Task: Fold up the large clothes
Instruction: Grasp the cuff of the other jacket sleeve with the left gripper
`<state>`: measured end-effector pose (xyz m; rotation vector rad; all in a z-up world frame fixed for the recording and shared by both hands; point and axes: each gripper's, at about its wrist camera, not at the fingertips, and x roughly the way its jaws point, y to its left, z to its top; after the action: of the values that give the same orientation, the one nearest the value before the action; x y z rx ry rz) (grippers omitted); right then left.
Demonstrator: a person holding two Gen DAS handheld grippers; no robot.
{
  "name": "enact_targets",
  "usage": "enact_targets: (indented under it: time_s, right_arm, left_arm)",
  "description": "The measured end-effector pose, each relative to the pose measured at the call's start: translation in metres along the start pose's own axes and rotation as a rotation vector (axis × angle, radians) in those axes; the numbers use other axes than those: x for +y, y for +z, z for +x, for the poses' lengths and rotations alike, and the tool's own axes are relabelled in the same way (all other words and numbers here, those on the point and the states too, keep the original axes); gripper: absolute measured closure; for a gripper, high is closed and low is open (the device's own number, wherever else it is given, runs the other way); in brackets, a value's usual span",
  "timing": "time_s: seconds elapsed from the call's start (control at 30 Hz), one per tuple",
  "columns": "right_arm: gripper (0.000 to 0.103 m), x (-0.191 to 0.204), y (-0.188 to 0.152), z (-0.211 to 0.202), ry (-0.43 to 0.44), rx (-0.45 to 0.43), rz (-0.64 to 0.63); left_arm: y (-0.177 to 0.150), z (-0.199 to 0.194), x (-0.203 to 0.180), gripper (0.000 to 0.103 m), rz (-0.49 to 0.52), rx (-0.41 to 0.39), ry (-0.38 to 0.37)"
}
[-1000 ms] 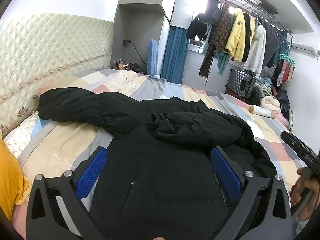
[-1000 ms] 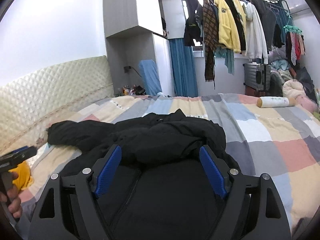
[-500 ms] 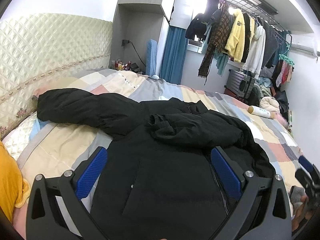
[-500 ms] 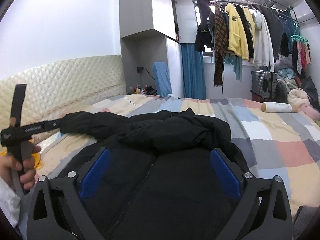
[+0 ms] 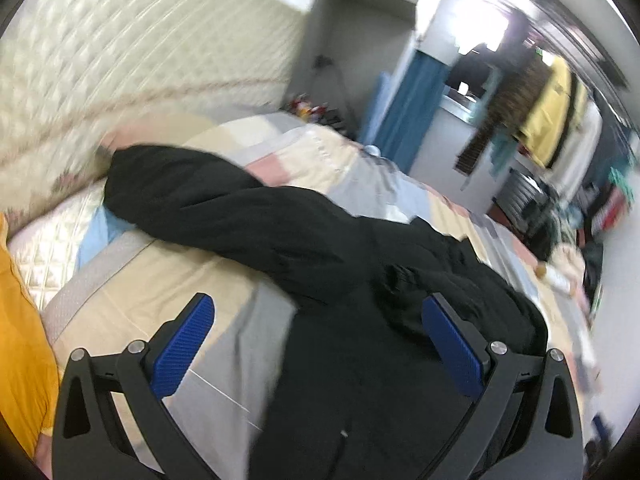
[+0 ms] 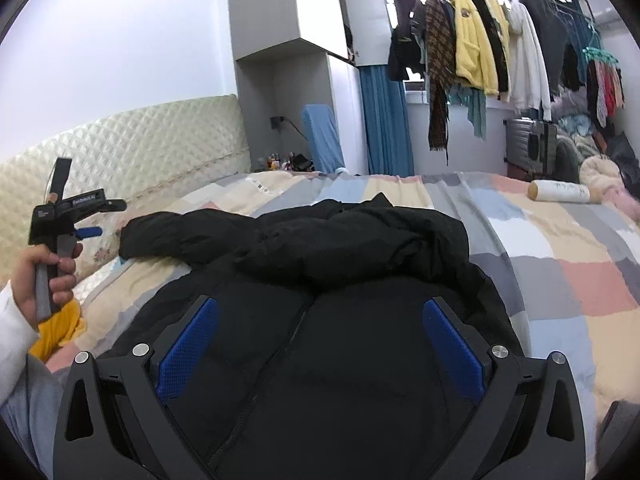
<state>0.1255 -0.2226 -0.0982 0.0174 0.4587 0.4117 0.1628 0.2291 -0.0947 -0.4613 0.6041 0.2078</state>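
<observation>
A large black puffer jacket [image 6: 340,320] lies front up on the bed, its zip running down the middle. One sleeve [image 5: 208,204] stretches left toward the headboard; the other is folded across the chest [image 6: 352,240]. My left gripper [image 5: 316,344] is open and empty above the jacket's left side, its view blurred. It also shows in the right wrist view [image 6: 86,220], held up at the left. My right gripper [image 6: 320,344] is open and empty above the jacket's body.
The bed has a patchwork cover [image 6: 560,248] and a quilted cream headboard [image 6: 140,160]. A yellow garment [image 5: 20,320] lies at the left edge. A white cylinder [image 6: 560,192] lies at the far right. Clothes hang on a rack [image 6: 480,40] behind the bed.
My left gripper has swung left and tilted toward the outstretched sleeve, blurring its view. My right gripper has risen slightly and stays over the jacket's body.
</observation>
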Motion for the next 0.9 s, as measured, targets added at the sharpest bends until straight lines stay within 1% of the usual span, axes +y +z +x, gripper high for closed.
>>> enact_targets:
  time_s: [0.07, 0.13, 0.17, 0.23, 0.3, 0.4, 0.43, 0.53, 0.63, 0.73, 0.83, 0.9]
  right_arm:
    - [0.0, -0.001, -0.002, 0.0, -0.014, 0.0, -0.001]
    - [0.0, -0.002, -0.003, 0.002, -0.023, 0.008, 0.003]
    - [0.0, -0.003, -0.003, 0.003, -0.024, 0.011, 0.007]
    - [0.0, -0.003, -0.003, 0.006, -0.028, 0.017, 0.011]
    - [0.0, -0.001, -0.002, 0.01, -0.036, 0.022, 0.012]
    - [0.0, 0.0, -0.001, 0.02, -0.049, 0.035, 0.023]
    - [0.0, 0.001, -0.001, 0.025, -0.057, 0.045, 0.027]
    - [0.0, -0.001, -0.001, 0.038, -0.071, 0.071, 0.058]
    - [0.0, -0.003, 0.0, 0.049, -0.088, 0.082, 0.088]
    - [0.0, -0.003, 0.001, 0.056, -0.116, 0.081, 0.095]
    - [0.0, -0.001, 0.001, 0.066, -0.154, 0.089, 0.084]
    - [0.0, -0.002, 0.001, 0.072, -0.162, 0.1, 0.087]
  left_arm:
    - [0.018, 0.005, 0.022, 0.0, -0.022, -0.003, 0.014]
    - [0.039, 0.012, 0.051, 0.0, -0.024, -0.02, 0.053]
    - [0.047, 0.016, 0.065, 0.0, -0.045, -0.015, 0.058]
    - [0.062, 0.025, 0.105, 0.0, -0.13, -0.009, 0.051]
    - [0.071, 0.034, 0.141, 0.0, -0.204, -0.014, 0.047]
    - [0.076, 0.054, 0.187, 0.0, -0.311, -0.01, 0.036]
    - [0.074, 0.065, 0.206, 0.0, -0.364, -0.01, 0.025]
    - [0.068, 0.092, 0.245, 0.0, -0.48, -0.017, 0.002]
    - [0.063, 0.121, 0.276, 0.001, -0.564, -0.022, -0.017]
    - [0.059, 0.147, 0.293, 0.001, -0.617, -0.029, -0.041]
    - [0.059, 0.169, 0.302, 0.001, -0.622, -0.023, -0.052]
    - [0.06, 0.185, 0.305, 0.002, -0.634, -0.021, -0.066]
